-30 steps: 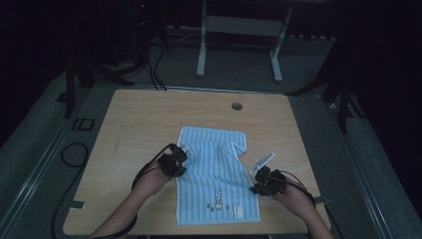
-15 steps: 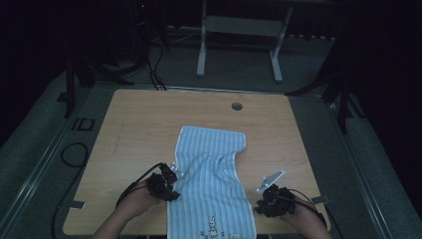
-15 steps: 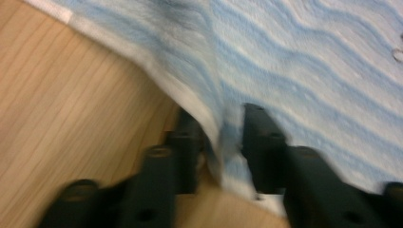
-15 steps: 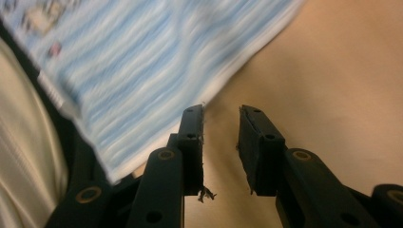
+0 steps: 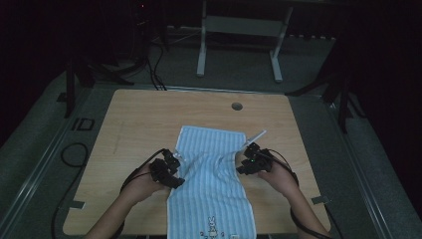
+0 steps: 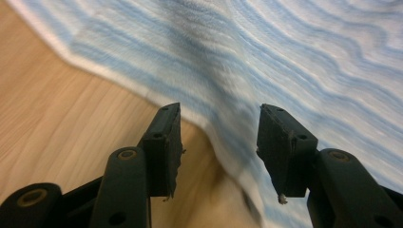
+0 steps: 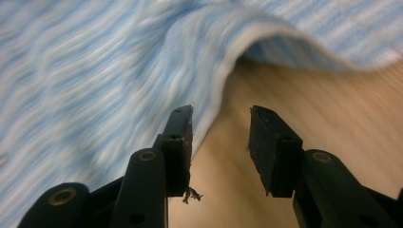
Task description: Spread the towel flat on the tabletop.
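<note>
Towel (image 5: 211,199) edge between each open tool's jaws

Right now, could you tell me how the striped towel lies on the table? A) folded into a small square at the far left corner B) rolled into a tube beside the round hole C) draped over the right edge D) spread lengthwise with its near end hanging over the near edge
D: in the high view the striped towel runs from mid-table toward the person, its rabbit-printed end passing the near edge, between the left gripper and right gripper.
</note>
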